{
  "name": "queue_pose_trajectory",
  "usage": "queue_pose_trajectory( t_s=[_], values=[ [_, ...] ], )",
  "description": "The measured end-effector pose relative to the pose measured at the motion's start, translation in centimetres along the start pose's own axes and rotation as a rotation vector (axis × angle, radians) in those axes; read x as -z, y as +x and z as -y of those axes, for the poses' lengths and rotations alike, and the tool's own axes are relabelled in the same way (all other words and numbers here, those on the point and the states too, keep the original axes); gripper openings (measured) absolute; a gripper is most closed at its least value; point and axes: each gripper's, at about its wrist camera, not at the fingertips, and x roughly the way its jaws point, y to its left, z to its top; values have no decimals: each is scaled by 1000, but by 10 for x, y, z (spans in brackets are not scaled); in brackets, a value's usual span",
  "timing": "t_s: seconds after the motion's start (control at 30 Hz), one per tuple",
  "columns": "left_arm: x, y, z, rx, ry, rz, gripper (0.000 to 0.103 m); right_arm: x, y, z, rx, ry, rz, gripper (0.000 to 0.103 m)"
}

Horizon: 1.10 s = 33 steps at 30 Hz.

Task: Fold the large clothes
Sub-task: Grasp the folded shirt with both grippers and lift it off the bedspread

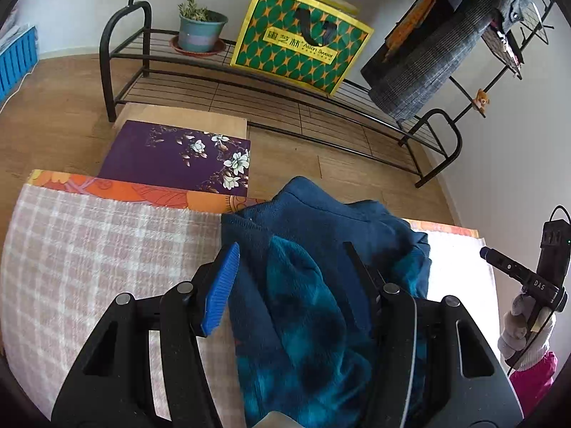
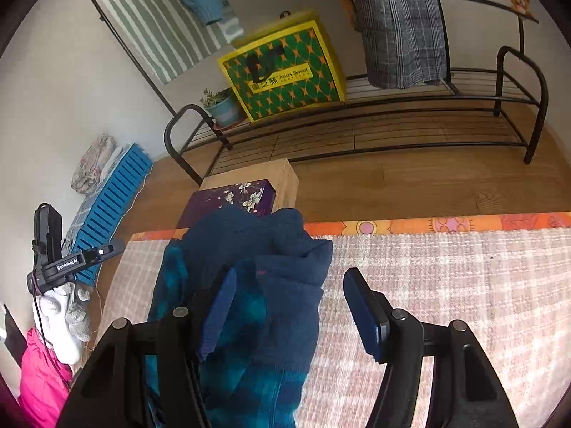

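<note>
A dark blue and teal fleece garment (image 1: 314, 285) lies bunched on a pink plaid blanket (image 1: 89, 256). My left gripper (image 1: 289, 278) is open, its jaws wide apart with the fleece lying between them. In the right wrist view the same garment (image 2: 257, 285) sits on the blanket (image 2: 446, 285) near its left edge. My right gripper (image 2: 289, 306) is open, its left finger (image 2: 217, 314) over the fleece and its right finger (image 2: 364, 310) over bare blanket. The other hand-held gripper shows at the far right of the left wrist view (image 1: 524, 278) and the far left of the right wrist view (image 2: 67, 260).
An orange patterned sheet edge (image 1: 142, 189) borders the blanket. Beyond it stand a purple floral box (image 1: 178, 157) on a wooden box, a black metal rack (image 1: 271, 89) with a potted plant (image 1: 200, 28) and a green-yellow bag (image 1: 303, 42), hanging clothes (image 1: 446, 53), and a blue crate (image 2: 110, 207).
</note>
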Motion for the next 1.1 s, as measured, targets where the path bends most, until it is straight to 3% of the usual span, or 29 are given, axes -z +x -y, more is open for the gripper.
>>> queue_pose_trajectory(
  t_s=[0.17, 0.4, 0.47, 0.5, 0.57, 0.6, 0.63, 0.67, 0.7, 0.73, 0.83, 1.1],
  values=[
    [-13, 61, -14, 9, -46, -37, 58, -24, 69, 5, -44, 36, -58, 65],
    [-26, 102, -29, 27, -66, -94, 58, -40, 134, -11, -88, 22, -180, 67],
    [-28, 113, -29, 27, -57, -118, 58, -40, 149, -19, -59, -9, -209, 66],
    [-28, 117, -28, 18, -45, -123, 58, -39, 154, -23, -28, -29, -214, 61],
    [-27, 123, -23, -8, -8, -108, 58, -38, 157, -31, -14, -71, -192, 46],
    [-26, 125, -20, -23, 10, -103, 58, -36, 158, -33, -33, -73, -193, 28],
    [-26, 127, -16, -37, 26, -96, 52, -35, 159, -35, -40, -75, -187, 23],
    [-25, 129, -13, -54, 45, -84, 44, -34, 157, -38, -26, -91, -173, 21],
    [-24, 130, -10, -69, 64, -77, 22, -34, 154, -40, -9, -113, -160, 18],
    [-23, 130, -8, -74, 76, -69, 12, -33, 151, -44, -2, -132, -145, 15],
    [-20, 122, -5, -44, 78, -37, 3, -34, 131, -54, 5, -173, -82, 13],
    [-7, 53, 19, 21, 116, 59, 2, -35, 58, -83, -26, -226, 47, 11]
  ],
)
